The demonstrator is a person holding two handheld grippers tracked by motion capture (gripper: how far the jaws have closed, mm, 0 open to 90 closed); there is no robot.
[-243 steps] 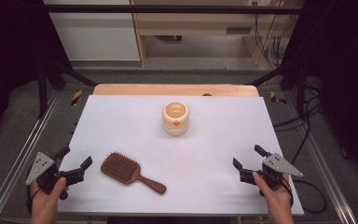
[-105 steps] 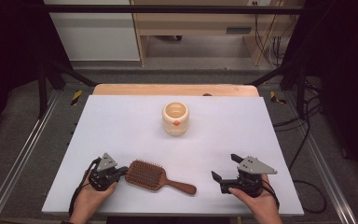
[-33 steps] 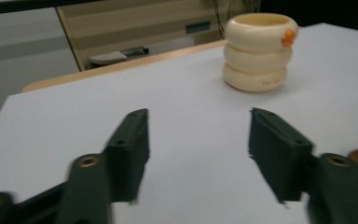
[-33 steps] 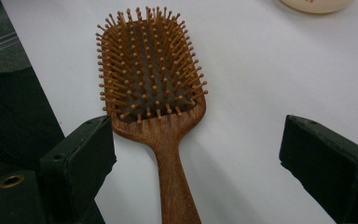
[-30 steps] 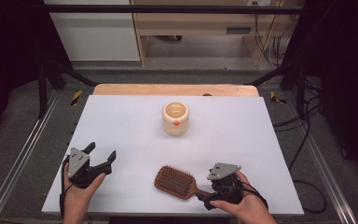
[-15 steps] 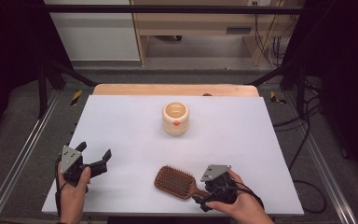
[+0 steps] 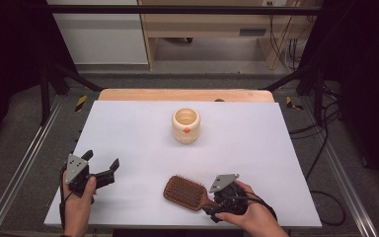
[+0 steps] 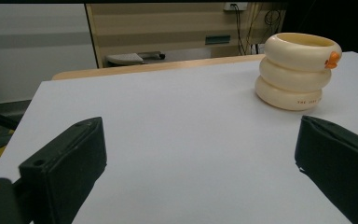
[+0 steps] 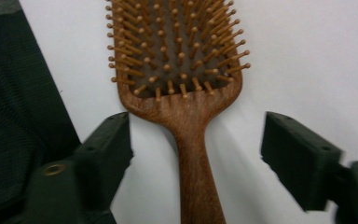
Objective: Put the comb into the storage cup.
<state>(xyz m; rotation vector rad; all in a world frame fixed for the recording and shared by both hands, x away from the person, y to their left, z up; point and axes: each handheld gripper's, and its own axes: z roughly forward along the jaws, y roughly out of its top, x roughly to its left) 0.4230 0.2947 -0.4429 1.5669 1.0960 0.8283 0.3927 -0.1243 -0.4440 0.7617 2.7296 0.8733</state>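
A wooden paddle hairbrush (image 7: pixel 185 192) lies bristles up near the front edge of the white table (image 7: pixel 256 148). My right gripper (image 7: pixel 210 205) straddles its handle. In the right gripper view the hairbrush handle (image 9: pixel 186 116) runs between the jaws of my right gripper (image 9: pixel 196 135); they have just been closing, and gaps still show on both sides. My left gripper (image 7: pixel 101 159) rests at the front left, open, having just widened, with nothing between its fingers. A cream ringed pot (image 7: pixel 185 124) with an orange mark stands mid-table, ahead of my left gripper (image 8: pixel 200 128) as the pot (image 8: pixel 298 70).
A wooden strip (image 7: pixel 185 95) runs along the table's far edge. Metal rails (image 7: pixel 24 163) flank the table, and cables (image 7: pixel 321 148) trail on the floor at the right. Bare white surface stretches between the pot and the brush.
My right hand has edged slightly left along the brush handle. The brush, the pot and my left hand have stayed where they were.
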